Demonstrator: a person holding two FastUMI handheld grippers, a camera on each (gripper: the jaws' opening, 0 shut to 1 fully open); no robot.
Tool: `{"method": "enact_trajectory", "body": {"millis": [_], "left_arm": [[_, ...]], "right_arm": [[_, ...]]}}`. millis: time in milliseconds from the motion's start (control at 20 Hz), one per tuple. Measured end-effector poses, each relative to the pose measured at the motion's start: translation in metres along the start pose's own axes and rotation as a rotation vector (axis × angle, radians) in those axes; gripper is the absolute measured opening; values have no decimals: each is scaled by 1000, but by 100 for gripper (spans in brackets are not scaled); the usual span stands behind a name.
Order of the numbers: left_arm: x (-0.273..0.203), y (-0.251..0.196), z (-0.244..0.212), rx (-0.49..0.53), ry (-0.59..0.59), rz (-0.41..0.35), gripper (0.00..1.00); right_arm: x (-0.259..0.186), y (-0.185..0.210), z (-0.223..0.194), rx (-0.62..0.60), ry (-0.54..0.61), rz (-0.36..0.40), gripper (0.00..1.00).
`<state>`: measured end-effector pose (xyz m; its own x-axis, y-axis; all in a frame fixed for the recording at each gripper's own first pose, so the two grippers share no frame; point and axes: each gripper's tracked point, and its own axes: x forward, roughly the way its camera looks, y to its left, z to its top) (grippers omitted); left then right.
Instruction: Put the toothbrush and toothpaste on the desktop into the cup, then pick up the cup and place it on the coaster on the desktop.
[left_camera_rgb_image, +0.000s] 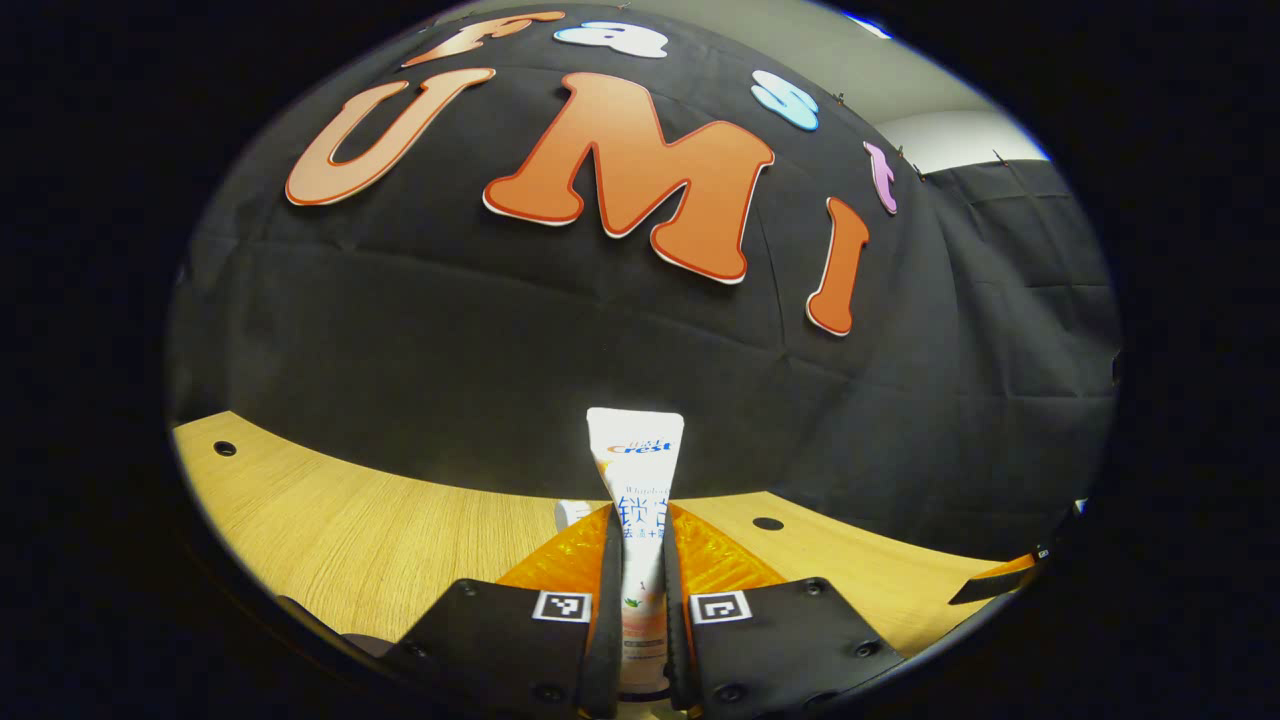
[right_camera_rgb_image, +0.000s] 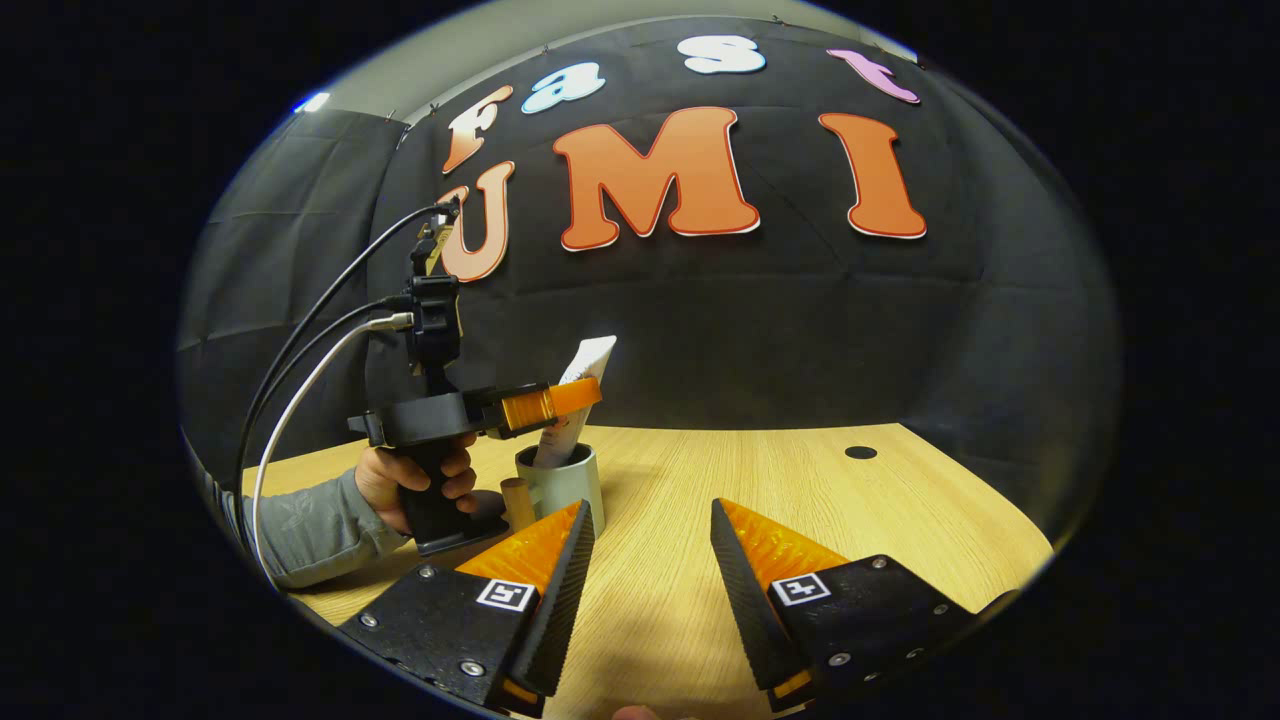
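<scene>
Right gripper view: left hand-held gripper (right_camera_rgb_image: 585, 395) clamps toothpaste (right_camera_rgb_image: 575, 400) over cup (right_camera_rgb_image: 565, 485); right hand-held gripper (right_camera_rgb_image: 645, 540) gapes wide.

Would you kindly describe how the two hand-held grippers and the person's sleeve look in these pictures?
Each hand-held gripper has black finger mounts bearing small square black-and-white markers, seen on the right hand-held gripper. The left hand-held gripper has a black pistol-style handle, a black post on top and black and white cables trailing away. The sleeve is grey.

Right of the cup (right_camera_rgb_image: 563, 485) the desktop (right_camera_rgb_image: 800, 480) lies open. On its left, a hand (right_camera_rgb_image: 415, 487) and a small wooden post (right_camera_rgb_image: 517, 502) crowd close; the toothpaste (right_camera_rgb_image: 575, 400) fills its mouth.
</scene>
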<state>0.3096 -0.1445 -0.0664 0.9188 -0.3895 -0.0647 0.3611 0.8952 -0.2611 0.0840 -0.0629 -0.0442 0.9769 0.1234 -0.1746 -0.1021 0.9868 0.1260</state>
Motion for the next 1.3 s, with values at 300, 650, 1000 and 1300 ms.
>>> {"method": "enact_trajectory", "body": {"millis": [300,650,1000,1300], "left_arm": [[-19,-9,5,42,7,-31,36],[-52,-8,28,88,-35,-31,49],[-96,6,45,132,-10,8,78],[-144,28,57,255,-25,79,94]], "right_arm": [[-5,8,5,-15,-7,5,71],[-9,36,12,-33,-15,39,71],[-5,58,17,-57,7,49,71],[0,77,27,-65,15,58,71]]}}
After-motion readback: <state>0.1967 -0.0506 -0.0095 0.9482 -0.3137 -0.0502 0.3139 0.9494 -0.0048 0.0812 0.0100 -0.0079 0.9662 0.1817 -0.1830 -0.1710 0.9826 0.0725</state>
